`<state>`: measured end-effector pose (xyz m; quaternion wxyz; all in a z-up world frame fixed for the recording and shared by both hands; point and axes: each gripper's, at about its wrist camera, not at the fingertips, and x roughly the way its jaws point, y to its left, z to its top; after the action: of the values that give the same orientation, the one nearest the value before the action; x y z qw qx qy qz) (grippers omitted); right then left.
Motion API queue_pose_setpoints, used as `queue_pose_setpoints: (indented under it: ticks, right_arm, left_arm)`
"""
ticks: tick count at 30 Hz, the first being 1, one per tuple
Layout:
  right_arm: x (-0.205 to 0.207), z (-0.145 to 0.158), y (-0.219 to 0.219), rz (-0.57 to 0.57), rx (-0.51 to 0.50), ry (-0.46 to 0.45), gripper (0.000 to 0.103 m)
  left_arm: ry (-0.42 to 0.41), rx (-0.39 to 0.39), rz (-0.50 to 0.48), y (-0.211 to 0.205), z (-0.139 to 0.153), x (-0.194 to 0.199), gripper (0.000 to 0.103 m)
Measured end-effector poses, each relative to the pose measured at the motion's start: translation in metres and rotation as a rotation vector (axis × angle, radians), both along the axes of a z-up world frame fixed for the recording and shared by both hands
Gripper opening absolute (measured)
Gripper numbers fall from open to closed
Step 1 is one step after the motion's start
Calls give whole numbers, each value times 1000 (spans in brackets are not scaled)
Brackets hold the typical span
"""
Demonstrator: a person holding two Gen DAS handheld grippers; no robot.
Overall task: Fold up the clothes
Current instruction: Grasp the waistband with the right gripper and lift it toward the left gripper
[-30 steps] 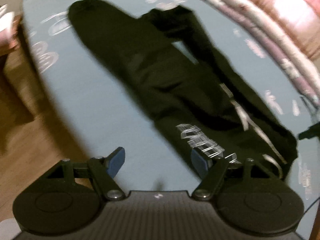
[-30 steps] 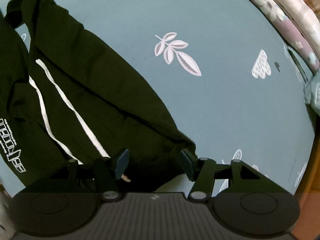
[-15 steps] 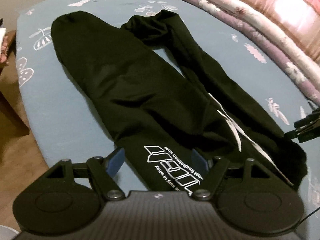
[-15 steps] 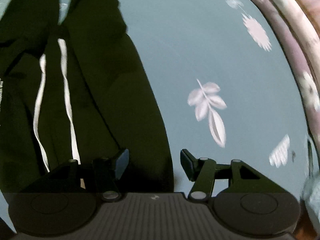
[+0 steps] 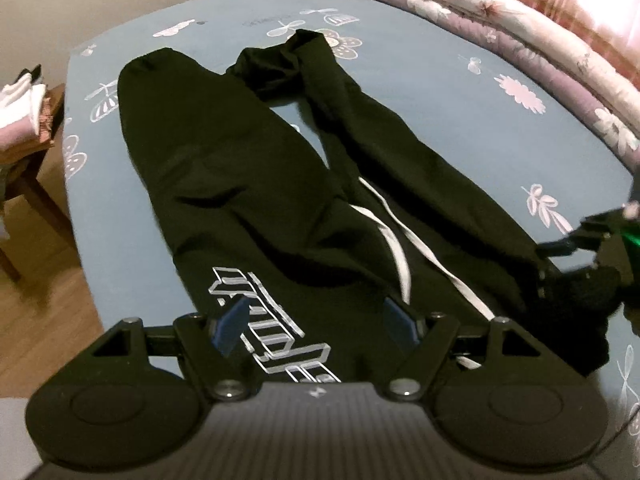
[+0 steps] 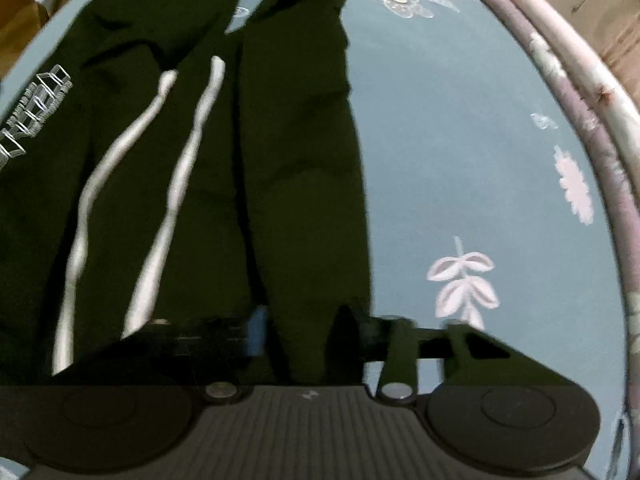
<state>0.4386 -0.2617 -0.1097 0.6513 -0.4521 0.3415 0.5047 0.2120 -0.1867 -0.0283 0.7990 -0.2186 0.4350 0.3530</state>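
Black sweatpants [image 5: 248,184] lie unfolded on the bed [image 5: 460,120]; right gripper [image 6: 300,328] jaws are closing on the waistband, left gripper [image 5: 316,320] jaws open.

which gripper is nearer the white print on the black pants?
Left. The left gripper hangs open right over the white print, which runs between its fingers. The right gripper is closing at the far waistband corner of the black pants, beyond both white drawstrings.
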Motion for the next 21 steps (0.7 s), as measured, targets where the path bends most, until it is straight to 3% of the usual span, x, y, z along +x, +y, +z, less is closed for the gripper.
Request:
queue_pose_setpoints:
  ticks: [2,4,5,12,15,18,19,20,21]
  right_arm:
    - [14,8,-4,-42,43,67,25]
    - [27,14,-6,-64,65,88,10]
    - [35,17,-7,-81,78,88,8]
    - [87,27,-26,-235,117,127,6]
    - [109,17,-28,-291,107,140,6]
    - [124,3,-36,-372,104,211,10]
    - [123,6,-43,-377,115,235,16]
    - [122,10,-51,-379,128,258,30]
    - [121,14,-58,-375,140,274,36]
  left_arm:
    - [12,14,-3,-13,4,4,75]
    - [24,18,-7,-24,4,9,75]
    - [35,15,-7,-30,3,12,75]
    - [76,9,-18,-64,-1,21,75]
    - [94,15,-2,-73,-1,19,75]
    - [103,13,8,-80,-2,16,75]
    - [109,17,9,-83,-2,15,75]
    - [115,20,11,-86,-2,14,75]
    - [121,24,11,-89,-4,14,75]
